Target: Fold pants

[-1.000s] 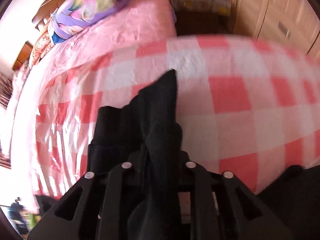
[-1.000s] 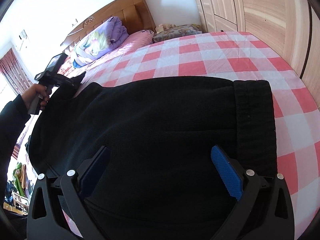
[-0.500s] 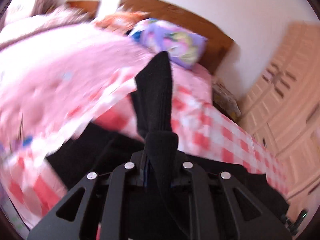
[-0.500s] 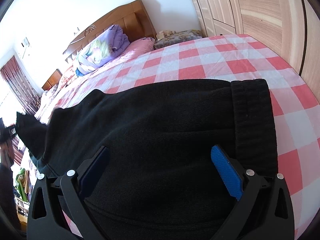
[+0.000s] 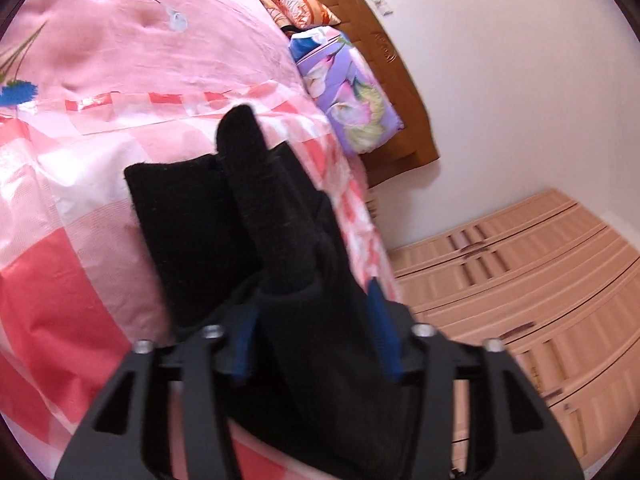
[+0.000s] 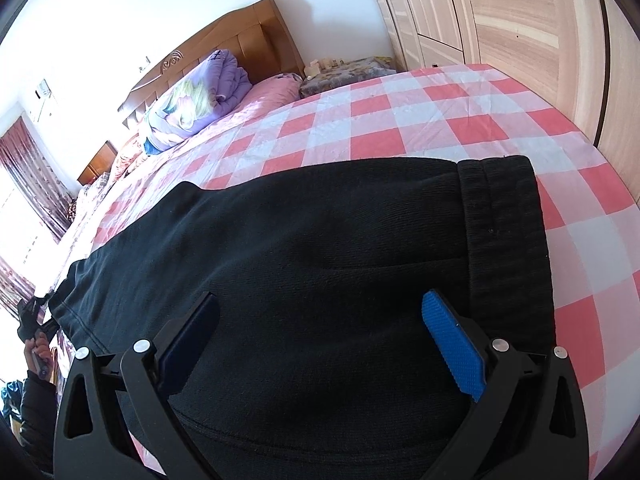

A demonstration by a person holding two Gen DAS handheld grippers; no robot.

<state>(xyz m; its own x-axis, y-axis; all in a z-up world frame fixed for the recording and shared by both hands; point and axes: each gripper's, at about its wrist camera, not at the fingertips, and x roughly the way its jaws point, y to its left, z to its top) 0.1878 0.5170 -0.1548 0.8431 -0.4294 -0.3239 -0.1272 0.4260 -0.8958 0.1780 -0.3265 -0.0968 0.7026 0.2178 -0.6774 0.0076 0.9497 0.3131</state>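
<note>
Black pants [image 6: 320, 240] lie flat across the red-and-white checked bedsheet [image 6: 400, 120], with the waistband [image 6: 504, 240] at the right and the legs stretched to the left. My right gripper [image 6: 320, 344] hovers open over the seat of the pants, blue pads wide apart. In the left wrist view the leg ends [image 5: 200, 220] rest on the sheet and one cuff [image 5: 240, 140] sticks up. My left gripper [image 5: 314, 336] is opening, and the black fabric sits loosely between its blue pads. A hand [image 6: 38, 354] holds that gripper at the far left.
A folded purple quilt [image 6: 192, 100] leans on the wooden headboard [image 6: 248, 44]. A pink flowered quilt [image 5: 140, 28] covers the bed beyond the leg ends. Light wood wardrobe doors [image 6: 500, 20] stand close along the bed's right side. A nightstand [image 6: 344, 72] stands by the headboard.
My left gripper swung out to the left with the leg end, rolled, and its jaws parted. The legs now lie stretched out on the sheet. The right gripper stayed still.
</note>
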